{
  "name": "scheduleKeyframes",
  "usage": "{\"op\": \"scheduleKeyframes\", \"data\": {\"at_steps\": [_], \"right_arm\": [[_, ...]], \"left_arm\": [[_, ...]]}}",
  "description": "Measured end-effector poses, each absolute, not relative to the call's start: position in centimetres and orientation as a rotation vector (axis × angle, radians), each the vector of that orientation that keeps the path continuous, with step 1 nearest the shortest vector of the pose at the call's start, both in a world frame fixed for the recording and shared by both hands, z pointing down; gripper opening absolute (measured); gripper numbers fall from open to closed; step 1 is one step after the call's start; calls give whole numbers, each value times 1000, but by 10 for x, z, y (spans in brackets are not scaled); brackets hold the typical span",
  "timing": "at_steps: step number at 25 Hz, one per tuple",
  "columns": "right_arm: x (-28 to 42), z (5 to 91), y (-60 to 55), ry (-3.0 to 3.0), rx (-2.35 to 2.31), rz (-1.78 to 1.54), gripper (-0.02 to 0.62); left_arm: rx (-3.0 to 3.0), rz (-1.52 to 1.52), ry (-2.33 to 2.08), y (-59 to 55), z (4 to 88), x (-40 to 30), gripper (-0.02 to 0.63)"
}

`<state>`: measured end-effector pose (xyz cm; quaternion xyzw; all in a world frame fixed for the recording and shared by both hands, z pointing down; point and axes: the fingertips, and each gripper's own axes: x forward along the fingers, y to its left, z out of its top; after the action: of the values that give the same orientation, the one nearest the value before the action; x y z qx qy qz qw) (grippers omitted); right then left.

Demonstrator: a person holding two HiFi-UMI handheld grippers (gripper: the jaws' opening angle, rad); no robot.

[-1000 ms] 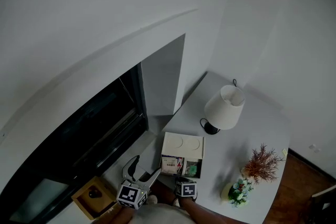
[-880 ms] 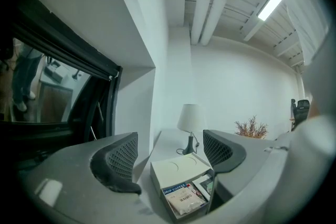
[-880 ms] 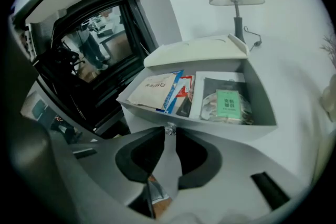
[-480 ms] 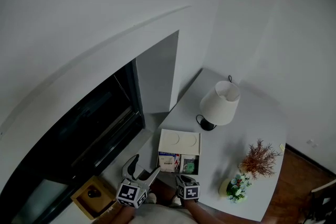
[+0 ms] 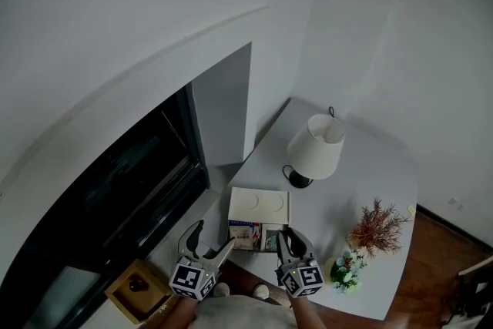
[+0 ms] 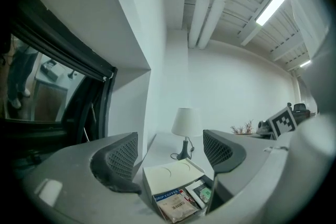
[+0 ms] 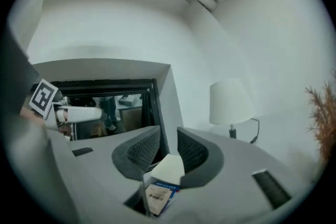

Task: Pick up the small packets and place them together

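An open white box [image 5: 259, 204] lies on the white table. Its near half holds a drip-coffee packet [image 5: 245, 233] and a small green-printed packet [image 5: 271, 237]. My left gripper [image 5: 212, 239] hovers at the box's near left corner, open wide, with nothing between its jaws. In the left gripper view the box [image 6: 170, 176] and the coffee packet [image 6: 176, 207] lie below and beyond them. My right gripper [image 5: 289, 236] is at the box's near right. Its jaws stand a narrow gap apart and hold nothing. In the right gripper view [image 7: 168, 147] the box lid [image 7: 169, 168] and the packet [image 7: 160, 196] show beyond them.
A white-shaded lamp [image 5: 314, 150] stands behind the box. A dried reddish plant [image 5: 377, 227] and a small flower pot [image 5: 345, 273] sit at the table's right. A dark window [image 5: 115, 189] runs along the left, with a wooden box [image 5: 137, 287] below it.
My right gripper has moved to the right of the box's near edge, and its jaws now show pointing at the box. The left gripper has stayed put. The head view has shifted slightly.
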<state>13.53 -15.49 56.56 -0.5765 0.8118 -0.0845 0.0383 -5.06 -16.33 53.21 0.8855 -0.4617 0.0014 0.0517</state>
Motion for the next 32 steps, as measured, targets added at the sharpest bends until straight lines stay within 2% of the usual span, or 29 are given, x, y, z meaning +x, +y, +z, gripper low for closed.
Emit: {"op": "scheduleKeyframes", "data": {"at_steps": [1, 2, 5, 7, 14, 17, 20, 26, 32], "right_arm": [[142, 553, -155, 2461, -1782, -239, 138], [148, 540, -155, 2433, -1789, -218, 215], [160, 502, -151, 2383, -1776, -110, 266], [162, 480, -147, 2384, -1720, -38, 385], [166, 470, -140, 2490, -1822, 185, 385], [161, 482, -143, 2552, -1817, 174, 383], [157, 499, -149, 2648, -1753, 55, 351], [146, 613, -170, 3183, -1593, -250, 350], [126, 722, -177, 3841, -1277, -177, 348]], "left_arm": [[2698, 3, -1408, -164, 531, -50, 373], [2702, 1, -1413, -164, 529, -50, 373], [2728, -17, -1424, -164, 520, -48, 374], [2772, -56, -1429, -163, 508, -47, 376], [2784, -70, -1450, -168, 499, -45, 377], [2760, -85, -1460, -169, 499, -45, 367], [2775, -58, -1459, -170, 499, -43, 367], [2743, -30, -1454, -168, 513, -46, 367], [2705, 3, -1463, -163, 525, -47, 367]]}}
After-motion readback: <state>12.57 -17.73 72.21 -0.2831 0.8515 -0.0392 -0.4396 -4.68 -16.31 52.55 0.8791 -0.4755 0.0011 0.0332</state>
